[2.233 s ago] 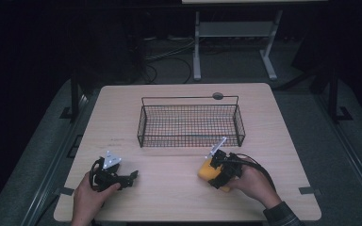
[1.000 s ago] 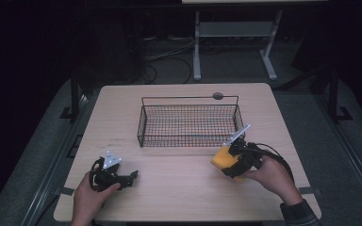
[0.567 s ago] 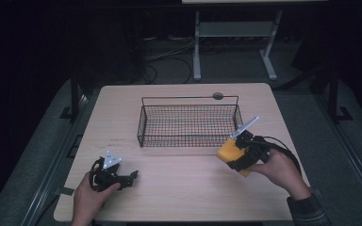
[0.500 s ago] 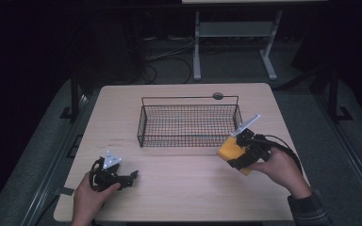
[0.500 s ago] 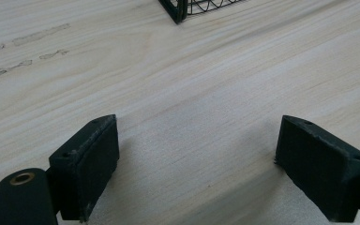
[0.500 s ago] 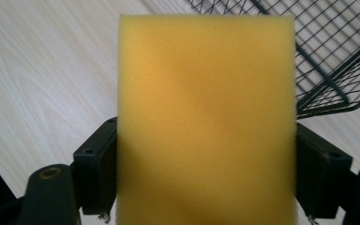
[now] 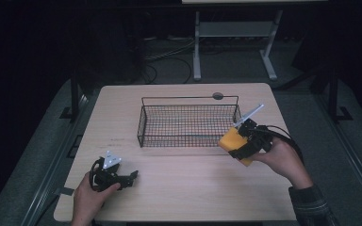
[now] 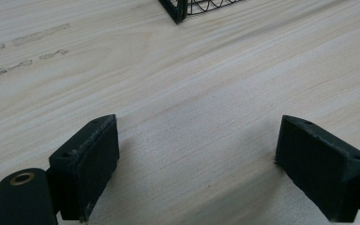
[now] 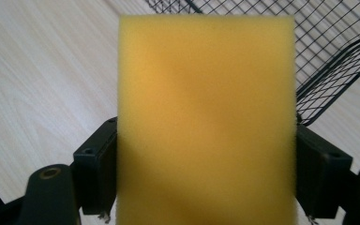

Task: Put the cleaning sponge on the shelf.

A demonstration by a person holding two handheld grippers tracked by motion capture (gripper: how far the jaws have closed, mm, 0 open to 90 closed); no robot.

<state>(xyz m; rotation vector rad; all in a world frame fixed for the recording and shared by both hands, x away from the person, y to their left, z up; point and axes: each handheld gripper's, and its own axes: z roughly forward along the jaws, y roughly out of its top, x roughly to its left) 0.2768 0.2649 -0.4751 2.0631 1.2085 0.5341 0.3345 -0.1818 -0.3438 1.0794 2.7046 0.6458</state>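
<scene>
A yellow sponge (image 7: 234, 143) (image 9: 206, 122) is clamped between the jaws of my right gripper (image 7: 238, 147) (image 9: 206, 173), lifted off the table just at the near right corner of the black wire basket (image 7: 188, 104) (image 9: 337, 61). My left gripper (image 7: 133, 178) (image 8: 206, 173) rests low over the bare wood near the table's front left, jaws wide apart with nothing between them. In the left gripper view a corner of the basket (image 8: 178, 9) sits at the top edge.
The light wooden table (image 7: 188, 188) has a round dark grommet (image 7: 218, 96) behind the basket. Dark floor, cables and a white stand's legs (image 7: 235, 33) lie beyond the far edge. Bare wood stretches between the two grippers.
My right gripper has carried the sponge up and away from the front right of the table toward the basket's near right corner. The left gripper has stayed put.
</scene>
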